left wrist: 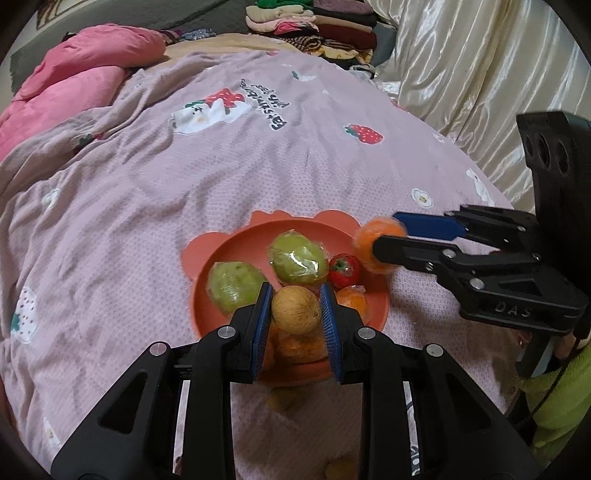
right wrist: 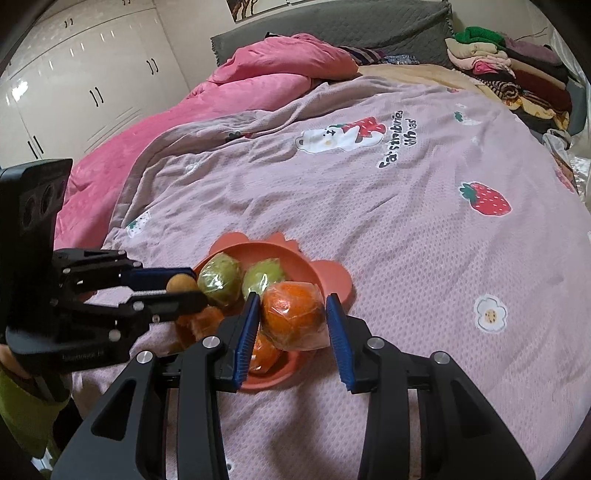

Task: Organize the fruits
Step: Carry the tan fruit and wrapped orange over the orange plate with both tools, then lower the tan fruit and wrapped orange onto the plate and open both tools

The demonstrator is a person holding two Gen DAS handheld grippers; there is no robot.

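Note:
An orange flower-shaped plate lies on the bed. It holds two wrapped green fruits, a small red fruit and wrapped oranges. My left gripper is shut on a round tan fruit above the plate's near side. My right gripper is shut on a plastic-wrapped orange and holds it over the plate's right edge. The right gripper also shows in the left wrist view, the left gripper in the right wrist view.
The bed has a mauve strawberry-print cover and a pink duvet at the far side. Folded clothes are stacked by the headboard. A cream satin curtain hangs on the right. Small yellowish fruits lie on the cover below the plate.

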